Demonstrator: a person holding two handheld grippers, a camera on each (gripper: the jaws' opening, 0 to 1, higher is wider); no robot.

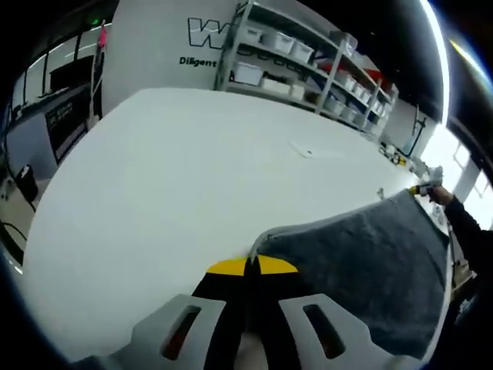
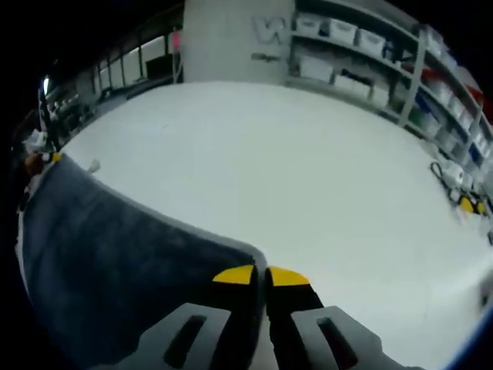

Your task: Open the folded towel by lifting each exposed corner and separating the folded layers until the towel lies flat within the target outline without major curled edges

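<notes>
In the left gripper view, the broad white table (image 1: 154,177) spreads across the left and middle, with a dark monitor stand at its far left edge and, beyond it, a grey wall with lettering and grey metal shelving (image 1: 308,69) stacked with pale storage bins. The left gripper (image 1: 252,266), black with yellow tips, rises from the bottom centre, its jaws pressed together on the corner of the dark grey terry towel (image 1: 370,270), clenched on the cloth edge. The towel stretches away to the right from that corner, its far corner held up by the other gripper's yellow tip near a dark sleeve (image 1: 470,231) at the right edge. In the right gripper view, the same towel (image 2: 115,254) fills the lower left, hanging as a taut sheet with a pale hem along its top edge, raised off the table (image 2: 308,169). The right gripper (image 2: 262,275) sits at bottom centre, jaws closed tight on the towel's near corner. To the right lie more bare tabletop and shelving (image 2: 400,62) with bins.
</notes>
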